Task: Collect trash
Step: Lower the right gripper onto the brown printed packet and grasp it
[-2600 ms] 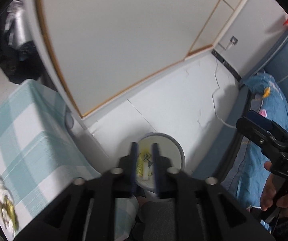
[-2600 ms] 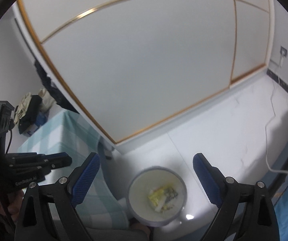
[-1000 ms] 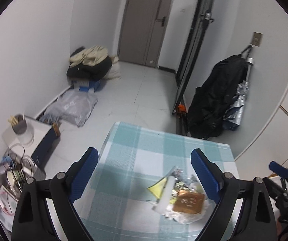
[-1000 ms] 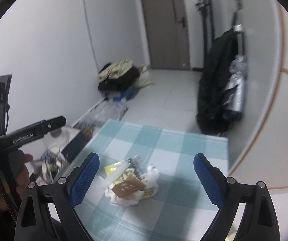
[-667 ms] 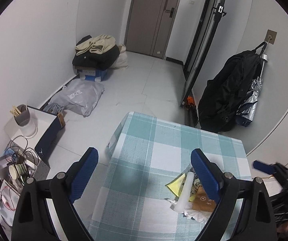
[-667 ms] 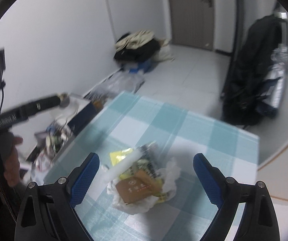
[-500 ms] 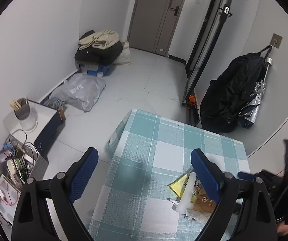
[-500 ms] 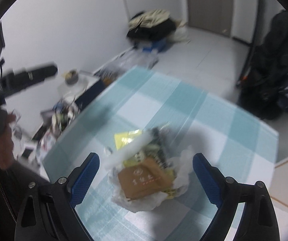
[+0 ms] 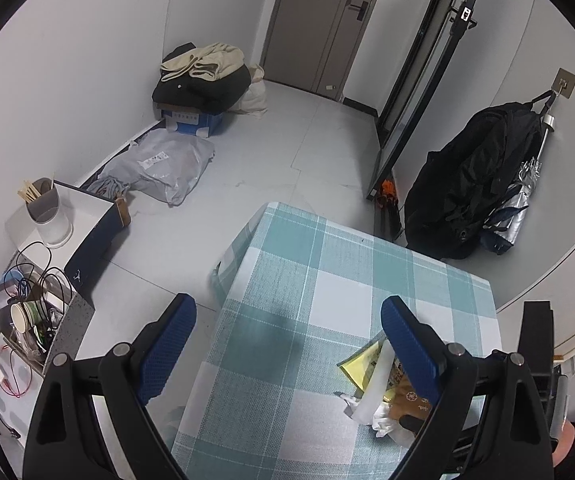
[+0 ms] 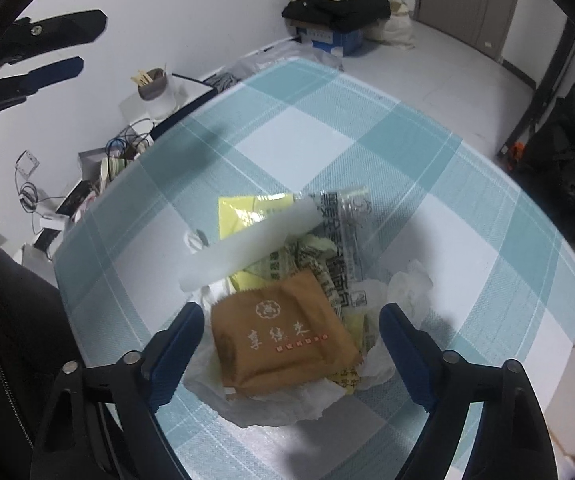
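I see the checked tablecloth [image 10: 327, 136] bearing the trash pile [image 10: 287, 300] near its edge. My right gripper [image 10: 291, 344] hangs just over it, jaws wide and just been closing around the brown wrapper [image 10: 283, 336] (not yet pinched). My left gripper [image 9: 287, 344] stands released, empty. Next, I judge: lower, clamp.

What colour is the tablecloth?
The tablecloth is checked in teal and white, clearest in the right wrist view.
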`<state>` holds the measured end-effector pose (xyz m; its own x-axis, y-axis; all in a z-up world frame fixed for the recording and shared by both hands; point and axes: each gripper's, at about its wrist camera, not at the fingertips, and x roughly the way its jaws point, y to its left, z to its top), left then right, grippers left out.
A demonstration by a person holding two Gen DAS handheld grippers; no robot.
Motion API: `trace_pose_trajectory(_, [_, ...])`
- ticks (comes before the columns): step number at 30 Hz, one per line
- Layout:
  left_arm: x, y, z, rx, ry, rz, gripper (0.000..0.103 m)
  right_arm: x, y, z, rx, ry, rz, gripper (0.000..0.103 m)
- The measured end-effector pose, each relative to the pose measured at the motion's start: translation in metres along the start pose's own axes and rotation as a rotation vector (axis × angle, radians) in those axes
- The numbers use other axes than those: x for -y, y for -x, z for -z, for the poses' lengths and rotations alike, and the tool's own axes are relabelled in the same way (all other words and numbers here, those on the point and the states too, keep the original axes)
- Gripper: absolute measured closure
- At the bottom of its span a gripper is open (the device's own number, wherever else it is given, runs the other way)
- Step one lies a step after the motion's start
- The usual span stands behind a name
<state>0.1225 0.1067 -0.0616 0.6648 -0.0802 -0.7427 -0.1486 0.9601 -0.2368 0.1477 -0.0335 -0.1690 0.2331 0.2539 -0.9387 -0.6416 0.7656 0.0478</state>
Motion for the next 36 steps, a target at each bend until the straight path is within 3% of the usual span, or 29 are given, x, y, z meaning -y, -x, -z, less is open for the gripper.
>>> trace_pose_trajectory(2, [0.0,-0.001,0.0,-0.008,-0.001,0.004,0.011,0.004,-0.007,0.001,-0.027,-0.015,-0.004,0.03])
trace_pose_trajectory(7, [0.002,-0.004,0.001,-0.018,-0.008,0.008,0.011,0.009,-0.007,0.003,-0.03,-0.04,-0.009,0.035])
trace_pose_trajectory(8, [0.003,-0.004,0.001,-0.018,-0.011,0.007,0.011,0.01,-0.005,0.003,-0.022,-0.038,-0.007,0.041])
trace_pose_trajectory(11, [0.006,-0.005,0.001,-0.02,-0.024,0.002,0.011,0.011,0.002,0.003,-0.002,-0.044,-0.005,0.044])
trace_pose_trajectory(16, [0.01,-0.009,0.002,-0.029,-0.034,-0.009,0.011,0.008,0.005,0.007,0.004,-0.013,0.01,0.058])
trace_pose_trajectory(23, [0.016,-0.01,0.002,-0.024,-0.053,-0.033,0.011,0.016,0.017,0.011,0.043,-0.033,-0.021,0.094])
trace_pose_trajectory(26, [0.017,-0.014,0.003,-0.036,-0.051,-0.034,0.011,0.017,0.022,0.012,0.055,-0.042,-0.038,0.1])
trace_pose_trajectory(36, [0.03,-0.024,0.008,-0.097,-0.071,0.018,0.011,0.03,0.041,0.013,0.112,-0.115,-0.134,0.103])
